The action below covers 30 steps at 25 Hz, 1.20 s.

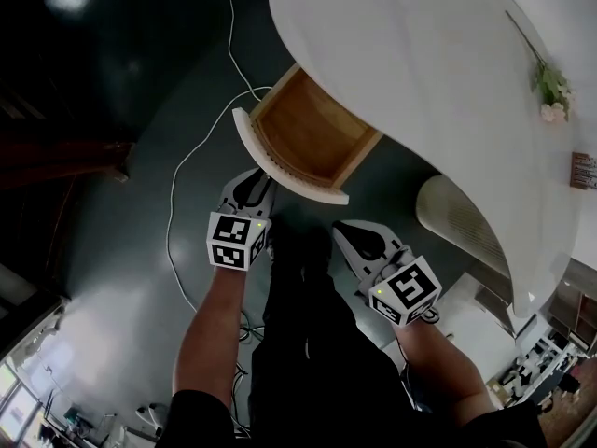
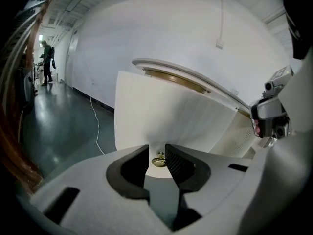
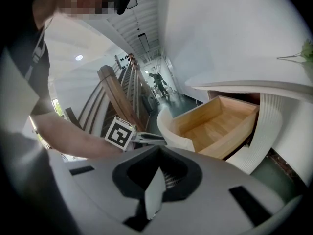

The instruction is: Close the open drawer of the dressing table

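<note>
The white dressing table has one drawer pulled out, its bare wooden inside showing. The drawer's curved white front faces me. My left gripper is right at that front. In the left gripper view its jaws stand a little apart, with the small brass knob of the drawer front in the gap at their tips. My right gripper hangs lower right of the drawer, apart from it and shut on nothing. The drawer lies ahead of it.
A white cable runs over the dark floor left of the drawer. A ribbed white panel stands under the table to the right. Flowers lie on the tabletop. A wooden rail stands to the left, and a person is far off.
</note>
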Each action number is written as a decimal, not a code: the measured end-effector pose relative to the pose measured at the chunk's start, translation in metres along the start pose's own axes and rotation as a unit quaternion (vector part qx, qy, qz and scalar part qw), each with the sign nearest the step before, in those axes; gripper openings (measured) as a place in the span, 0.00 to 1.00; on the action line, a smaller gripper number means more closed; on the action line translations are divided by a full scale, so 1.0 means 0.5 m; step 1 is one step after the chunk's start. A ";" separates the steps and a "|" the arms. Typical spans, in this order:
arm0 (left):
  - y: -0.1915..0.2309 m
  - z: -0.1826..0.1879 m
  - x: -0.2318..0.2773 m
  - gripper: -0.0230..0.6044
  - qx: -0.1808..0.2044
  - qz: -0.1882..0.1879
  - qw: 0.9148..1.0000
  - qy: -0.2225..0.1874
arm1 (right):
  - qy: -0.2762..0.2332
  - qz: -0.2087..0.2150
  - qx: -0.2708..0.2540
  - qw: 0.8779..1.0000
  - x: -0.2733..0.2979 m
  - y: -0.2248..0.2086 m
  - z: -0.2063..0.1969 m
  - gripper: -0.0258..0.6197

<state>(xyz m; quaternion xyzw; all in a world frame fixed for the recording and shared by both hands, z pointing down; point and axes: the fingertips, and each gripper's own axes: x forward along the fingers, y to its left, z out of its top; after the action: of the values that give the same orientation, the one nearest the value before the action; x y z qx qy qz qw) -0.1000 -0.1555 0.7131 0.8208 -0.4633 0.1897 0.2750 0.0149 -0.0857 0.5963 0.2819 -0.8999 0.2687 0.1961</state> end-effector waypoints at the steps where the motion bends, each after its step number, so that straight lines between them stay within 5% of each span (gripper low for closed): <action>1: 0.001 -0.003 0.001 0.23 -0.005 -0.008 1.000 0.001 | 0.000 0.000 0.001 1.000 0.003 0.000 0.000 0.05; 5: -0.015 -0.029 0.009 0.29 0.008 -0.038 0.999 0.027 | -0.001 -0.001 -0.001 1.000 0.008 0.006 -0.001 0.05; 9: -0.009 -0.030 0.024 0.23 0.025 -0.032 0.999 0.033 | -0.004 0.000 -0.005 1.000 0.014 0.010 0.001 0.05; 21: -0.027 0.027 0.097 0.22 0.034 -0.043 0.998 -0.018 | -0.001 -0.029 0.010 1.000 0.024 -0.057 -0.070 0.05; 30: -0.036 0.072 0.158 0.22 0.040 -0.039 0.997 -0.046 | -0.035 -0.055 0.009 0.998 0.053 -0.125 -0.052 0.05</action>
<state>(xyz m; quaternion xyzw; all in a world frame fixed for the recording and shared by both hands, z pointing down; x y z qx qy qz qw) -0.0429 -0.2225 0.7250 0.8565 -0.4350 0.1596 0.2273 0.0382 -0.1243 0.6532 0.3421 -0.8868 0.2558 0.1763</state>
